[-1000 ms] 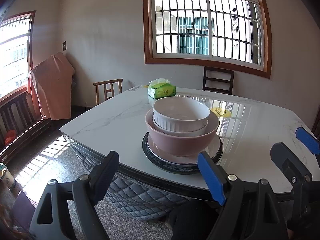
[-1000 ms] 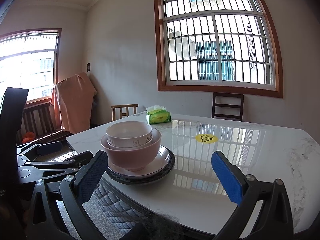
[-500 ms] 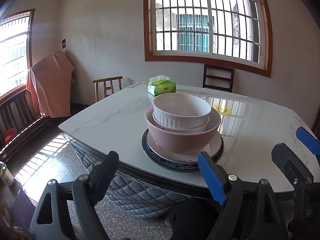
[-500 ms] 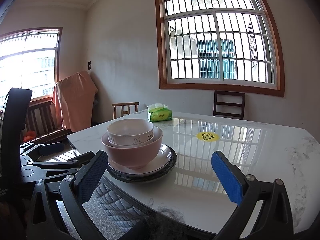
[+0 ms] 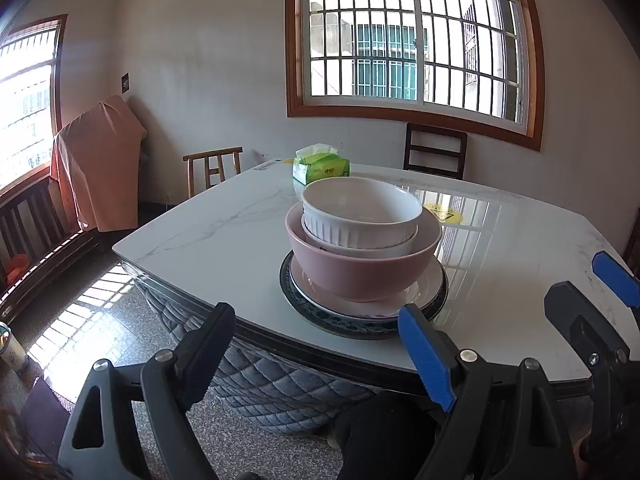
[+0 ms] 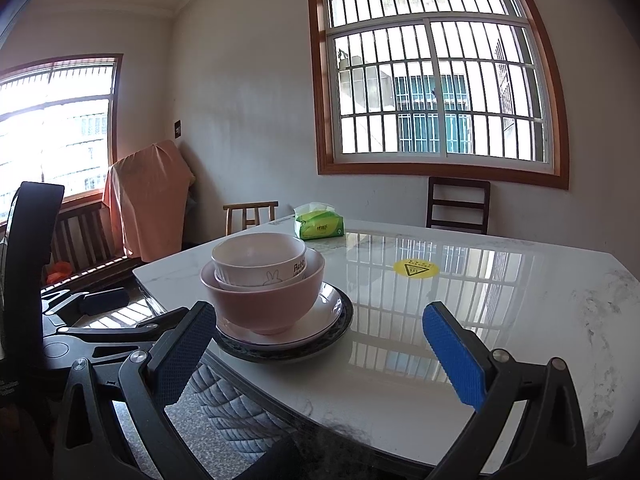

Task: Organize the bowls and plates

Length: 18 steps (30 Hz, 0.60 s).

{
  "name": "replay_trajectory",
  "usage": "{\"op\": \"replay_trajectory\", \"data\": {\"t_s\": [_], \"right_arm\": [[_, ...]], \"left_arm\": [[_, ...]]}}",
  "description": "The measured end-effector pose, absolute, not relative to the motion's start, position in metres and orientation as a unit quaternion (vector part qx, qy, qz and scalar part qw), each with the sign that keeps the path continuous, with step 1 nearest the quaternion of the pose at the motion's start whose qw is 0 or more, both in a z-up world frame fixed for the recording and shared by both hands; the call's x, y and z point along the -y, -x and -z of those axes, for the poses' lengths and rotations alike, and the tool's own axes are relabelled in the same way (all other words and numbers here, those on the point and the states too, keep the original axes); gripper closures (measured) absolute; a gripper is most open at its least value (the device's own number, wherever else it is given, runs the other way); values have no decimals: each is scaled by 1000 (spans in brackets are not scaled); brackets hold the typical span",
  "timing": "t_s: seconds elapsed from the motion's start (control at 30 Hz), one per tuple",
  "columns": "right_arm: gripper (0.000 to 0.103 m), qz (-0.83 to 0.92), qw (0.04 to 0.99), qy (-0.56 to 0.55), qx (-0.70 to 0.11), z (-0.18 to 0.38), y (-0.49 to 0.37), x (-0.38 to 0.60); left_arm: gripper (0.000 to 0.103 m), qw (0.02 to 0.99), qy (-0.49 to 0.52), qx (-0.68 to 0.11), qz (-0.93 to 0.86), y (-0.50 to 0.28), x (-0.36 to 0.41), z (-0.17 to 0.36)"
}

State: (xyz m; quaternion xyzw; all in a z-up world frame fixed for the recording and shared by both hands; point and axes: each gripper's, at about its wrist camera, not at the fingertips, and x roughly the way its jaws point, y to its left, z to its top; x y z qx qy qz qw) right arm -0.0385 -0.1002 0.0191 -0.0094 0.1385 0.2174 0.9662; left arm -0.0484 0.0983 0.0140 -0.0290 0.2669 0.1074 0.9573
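Observation:
A stack of dishes stands near the front edge of a white marble table (image 5: 224, 236). A dark-rimmed plate (image 5: 360, 326) lies at the bottom, a white plate (image 5: 430, 284) on it, then a pink bowl (image 5: 360, 274), then two nested white bowls, the top one ribbed (image 5: 360, 210). In the right wrist view the stack shows as the pink bowl (image 6: 260, 300) with a rabbit-printed white bowl (image 6: 260, 268) inside. My left gripper (image 5: 316, 344) is open and empty, just short of the stack. My right gripper (image 6: 320, 344) is open and empty, to the stack's right.
A green tissue pack (image 5: 320, 168) sits at the table's far side, and a yellow sticker (image 6: 414, 269) lies on the tabletop. Wooden chairs (image 5: 435, 152) stand behind the table under a barred window. An orange-covered object (image 5: 98, 168) stands by the left wall.
Both grippers have risen and tilted slightly, so the stack sits lower and closer in both views. The dishes have not moved. Both grippers stay open.

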Motion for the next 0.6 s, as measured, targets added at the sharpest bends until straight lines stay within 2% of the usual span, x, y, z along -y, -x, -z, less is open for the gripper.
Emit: {"op": "replay_trajectory", "data": {"t_s": [0.13, 0.23, 0.4, 0.6], "right_arm": [[0, -217, 966, 9, -140, -16, 38, 101], [0, -214, 967, 9, -140, -15, 37, 103], [0, -197, 968, 8, -157, -12, 23, 121], [0, -117, 962, -5, -246, -2, -38, 195]], "left_arm": [[17, 956, 33, -271, -103, 46, -100, -12], [10, 953, 31, -272, -127, 44, -100, -11], [10, 956, 14, -259, -137, 45, -96, -11], [10, 953, 30, -274, -129, 41, -98, -17]]}}
